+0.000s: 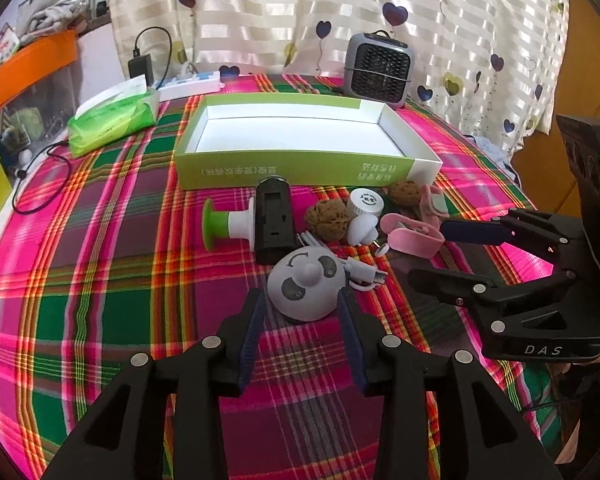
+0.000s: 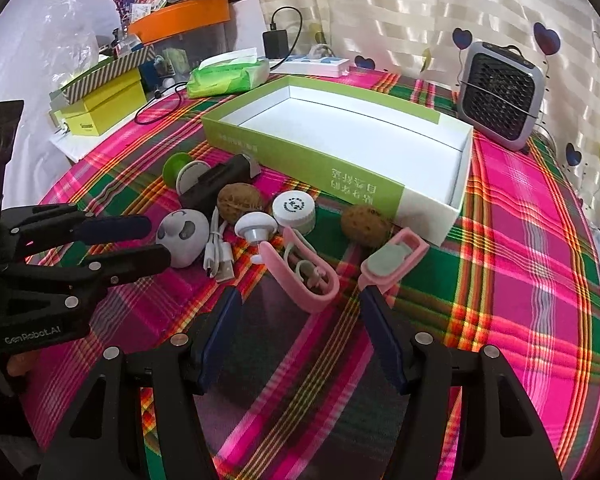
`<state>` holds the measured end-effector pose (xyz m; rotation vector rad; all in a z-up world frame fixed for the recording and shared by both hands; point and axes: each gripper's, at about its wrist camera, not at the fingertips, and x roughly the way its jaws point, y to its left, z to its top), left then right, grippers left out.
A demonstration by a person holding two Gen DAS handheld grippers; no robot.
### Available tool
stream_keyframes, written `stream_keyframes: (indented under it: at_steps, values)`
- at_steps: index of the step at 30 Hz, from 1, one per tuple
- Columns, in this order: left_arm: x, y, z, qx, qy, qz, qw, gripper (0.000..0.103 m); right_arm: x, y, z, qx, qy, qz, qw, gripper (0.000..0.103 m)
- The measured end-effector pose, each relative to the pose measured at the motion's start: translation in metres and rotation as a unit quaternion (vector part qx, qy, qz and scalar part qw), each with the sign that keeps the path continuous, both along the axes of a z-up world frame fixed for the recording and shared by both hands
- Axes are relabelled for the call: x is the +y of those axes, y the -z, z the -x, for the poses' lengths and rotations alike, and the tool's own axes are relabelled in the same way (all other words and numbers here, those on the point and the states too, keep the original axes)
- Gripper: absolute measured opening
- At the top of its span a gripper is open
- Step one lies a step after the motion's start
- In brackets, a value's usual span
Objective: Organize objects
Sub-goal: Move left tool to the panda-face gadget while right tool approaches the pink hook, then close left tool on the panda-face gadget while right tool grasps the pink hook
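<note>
Both tongs are released: left tongs (image 1: 302, 300) straddle a grey dome toy (image 1: 306, 286), right tongs (image 2: 300, 300) approach a pink case (image 2: 304, 276). Clutter lies before the empty box (image 1: 300, 164), mid-table, awaiting sorting.

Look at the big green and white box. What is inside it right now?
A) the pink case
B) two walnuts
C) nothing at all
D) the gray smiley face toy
C: the green and white box shows only its bare white floor, while the walnuts, the gray smiley face toy and the pink case all lie on the plaid cloth in front of it.
</note>
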<state>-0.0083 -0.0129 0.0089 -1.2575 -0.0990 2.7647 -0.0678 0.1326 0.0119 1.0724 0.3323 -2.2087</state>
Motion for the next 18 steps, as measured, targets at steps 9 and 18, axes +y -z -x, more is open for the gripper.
stream_keyframes:
  at_steps: [9,18]
  values:
    - [-0.006,0.002,0.011,-0.008,-0.001,-0.022,0.9997,0.037,-0.006,0.003,0.006,-0.006,-0.014,0.005,1.000,0.048]
    - [-0.010,0.006,0.018,-0.017,0.002,-0.047,0.9988,0.036,-0.010,0.002,0.007,-0.006,-0.027,0.004,1.000,0.035]
